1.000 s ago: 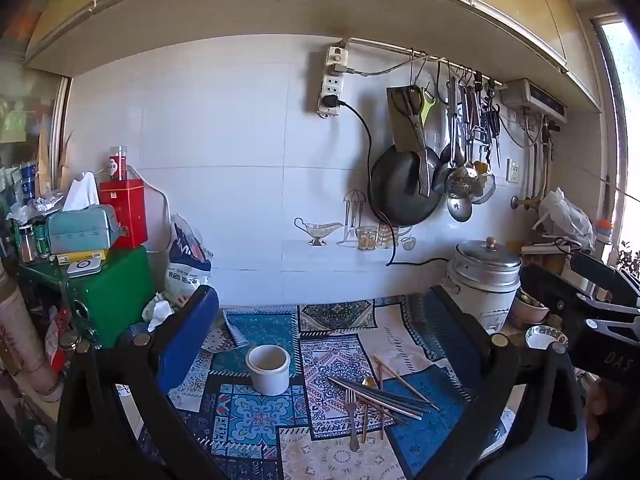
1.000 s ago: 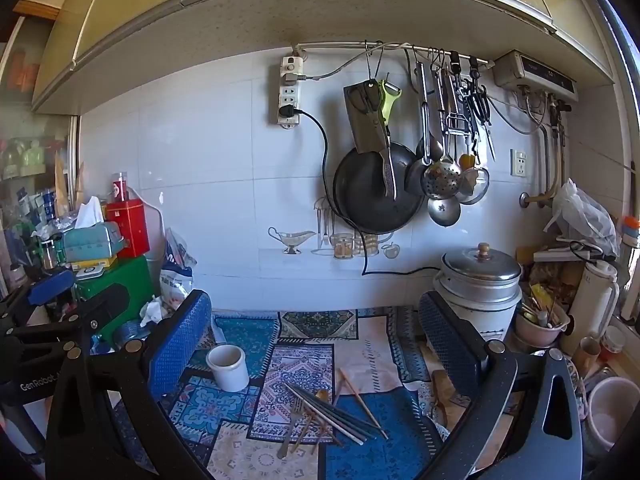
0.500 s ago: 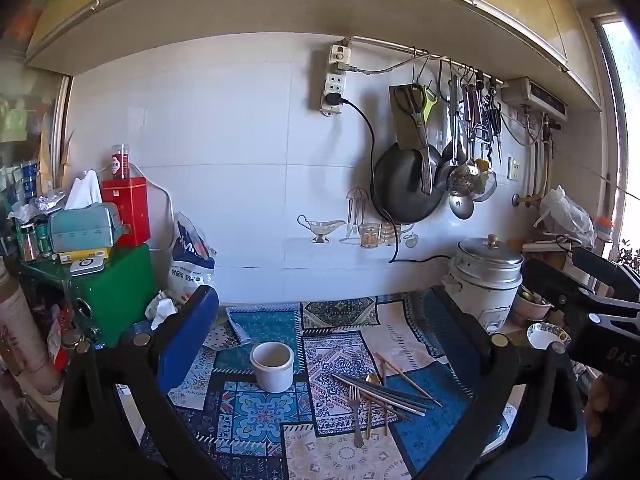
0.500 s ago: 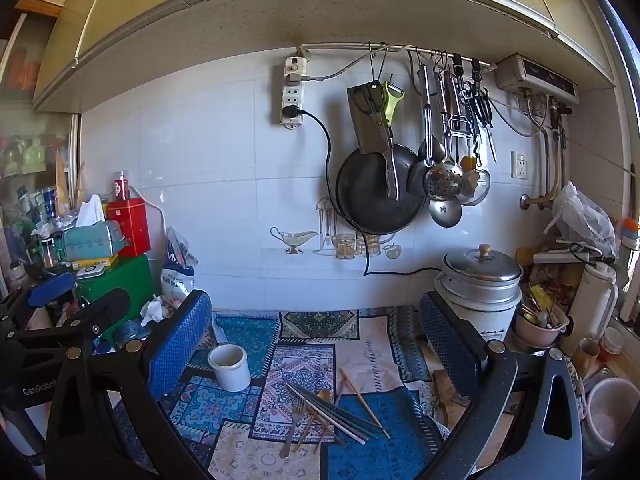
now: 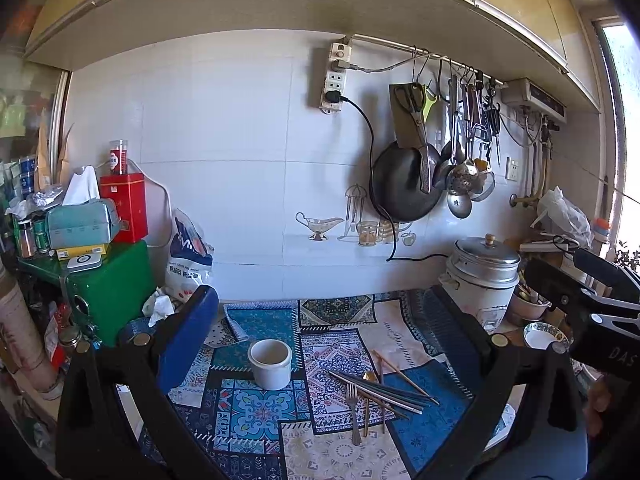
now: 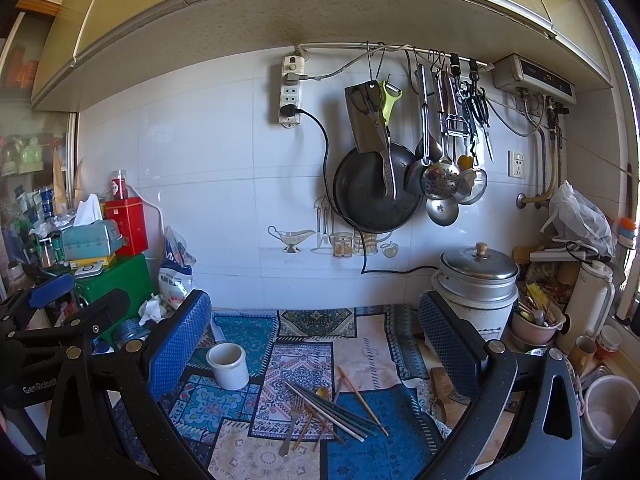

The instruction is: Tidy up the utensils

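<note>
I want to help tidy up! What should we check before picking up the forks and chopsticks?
1. White cup upright and empty: ok.
2. Utensil pile lying loose on the patterned cloth, beside the cup, nothing on top: ok.
3. Left hand-held gripper open, holding nothing: ok.
4. Right hand-held gripper open, holding nothing: ok.
5. Utensils separated for an easy grab: not ok, fork and chopsticks cross each other.
6. Utensils clean: cannot tell.
</note>
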Demonstrator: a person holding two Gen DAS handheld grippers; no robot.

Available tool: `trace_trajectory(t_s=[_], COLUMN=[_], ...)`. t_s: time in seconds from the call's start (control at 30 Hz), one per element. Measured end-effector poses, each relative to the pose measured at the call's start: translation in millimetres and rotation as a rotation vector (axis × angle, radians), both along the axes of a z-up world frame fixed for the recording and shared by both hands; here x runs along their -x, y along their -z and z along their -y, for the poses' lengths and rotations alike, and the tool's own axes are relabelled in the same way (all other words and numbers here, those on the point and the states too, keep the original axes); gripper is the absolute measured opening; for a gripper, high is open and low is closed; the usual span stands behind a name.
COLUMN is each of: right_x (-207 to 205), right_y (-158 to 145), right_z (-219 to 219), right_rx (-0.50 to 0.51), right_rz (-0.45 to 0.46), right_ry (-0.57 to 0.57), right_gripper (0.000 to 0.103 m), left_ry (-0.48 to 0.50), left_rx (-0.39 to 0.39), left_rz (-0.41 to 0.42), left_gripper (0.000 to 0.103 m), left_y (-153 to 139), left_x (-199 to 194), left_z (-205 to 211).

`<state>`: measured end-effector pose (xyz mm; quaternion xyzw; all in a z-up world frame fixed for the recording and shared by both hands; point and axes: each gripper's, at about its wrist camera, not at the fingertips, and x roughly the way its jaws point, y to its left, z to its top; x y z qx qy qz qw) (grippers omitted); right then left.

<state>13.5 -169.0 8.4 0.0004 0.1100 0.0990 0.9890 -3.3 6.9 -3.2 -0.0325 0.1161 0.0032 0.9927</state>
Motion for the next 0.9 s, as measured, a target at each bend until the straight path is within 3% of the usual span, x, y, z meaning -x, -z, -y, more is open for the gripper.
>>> trace_trajectory(t_s=[0.9], right_x=[-1.7], right_y=[-2.2], right_z=[-6.3], right_rx=[0.012], right_rz=[-0.002], right_ry=[-0.005], right_gripper=[0.103], left_ry=[0.016], left_rx=[0.022], left_rz=[-0.007], left_gripper=[0.103], left_y=[-0.7], left_x=[-1.7], left_z=[-5.5])
